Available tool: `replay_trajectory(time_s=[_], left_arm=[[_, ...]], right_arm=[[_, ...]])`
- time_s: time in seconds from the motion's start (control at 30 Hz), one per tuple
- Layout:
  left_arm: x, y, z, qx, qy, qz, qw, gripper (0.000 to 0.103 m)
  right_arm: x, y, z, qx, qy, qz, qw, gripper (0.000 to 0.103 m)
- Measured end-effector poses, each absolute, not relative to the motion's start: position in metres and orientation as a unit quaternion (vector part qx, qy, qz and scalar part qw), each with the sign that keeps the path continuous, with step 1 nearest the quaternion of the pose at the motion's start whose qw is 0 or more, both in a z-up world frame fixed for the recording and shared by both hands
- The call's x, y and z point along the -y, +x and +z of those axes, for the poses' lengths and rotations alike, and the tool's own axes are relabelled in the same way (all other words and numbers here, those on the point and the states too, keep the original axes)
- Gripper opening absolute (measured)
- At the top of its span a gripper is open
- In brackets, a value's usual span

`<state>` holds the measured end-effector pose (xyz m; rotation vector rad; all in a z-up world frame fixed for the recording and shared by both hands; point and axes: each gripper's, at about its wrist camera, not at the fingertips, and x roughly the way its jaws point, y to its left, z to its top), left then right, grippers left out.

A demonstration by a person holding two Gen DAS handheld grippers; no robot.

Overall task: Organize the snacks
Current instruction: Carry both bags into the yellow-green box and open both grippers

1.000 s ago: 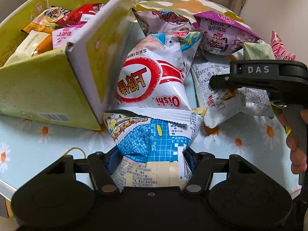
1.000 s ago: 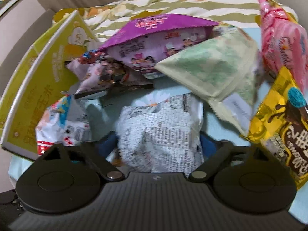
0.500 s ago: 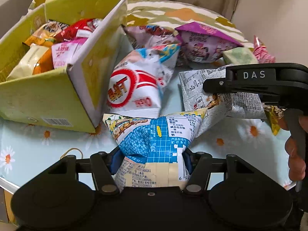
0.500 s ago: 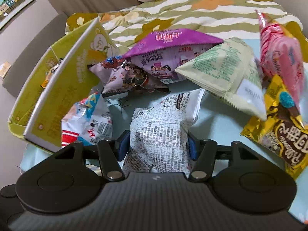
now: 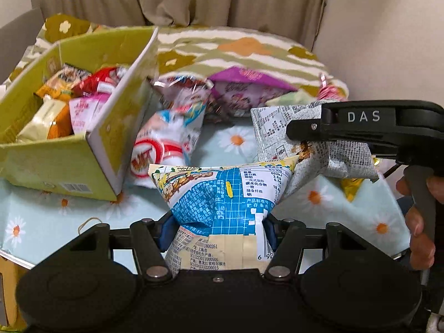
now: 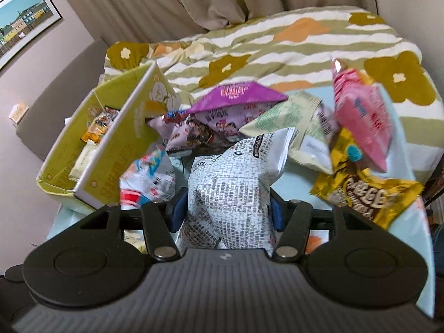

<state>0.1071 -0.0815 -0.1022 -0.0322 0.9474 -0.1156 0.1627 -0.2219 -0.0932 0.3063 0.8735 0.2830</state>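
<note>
Left wrist view: my left gripper (image 5: 219, 231) pinches the blue bag (image 5: 224, 194) by its lower end, lifted just right of the box (image 5: 102, 149). My right gripper (image 6: 226, 213) is clamped on the grey bag (image 6: 236, 183), farther right of the box. I'd carry each over the box wall before letting go, one at a time, so neither snags the flap.

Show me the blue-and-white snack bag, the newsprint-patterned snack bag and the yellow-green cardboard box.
Blue-and-white snack bag (image 5: 222, 194): left wrist view, on its blue printed panel.
Newsprint-patterned snack bag (image 6: 230, 194): right wrist view, mid-body, between the fingers.
Yellow-green cardboard box (image 5: 55, 166): left wrist view, near outer wall.
</note>
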Motion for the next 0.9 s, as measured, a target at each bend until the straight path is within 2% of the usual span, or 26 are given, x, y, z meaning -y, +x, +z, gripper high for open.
replay_trajectory(time_s=[0.37,0.67,0.9], left_arm=[[0.061,0.096,-0.043,-0.385,-0.03,-0.027,0.922,0.064],[-0.011,0.11,0.005,-0.32,-0.03,0.026,0.947,0.064],[-0.078,0.144,0.019,-0.308,-0.016,0.047,0.95,0.064]], right_arm=[[0.225,0.144,-0.041,-0.371,0.141,0.161,0.904,0.073],[0.175,0.155,-0.001,-0.328,0.139,0.202,0.912,0.073],[0.108,0.179,0.014,-0.321,0.141,0.221,0.91,0.073]])
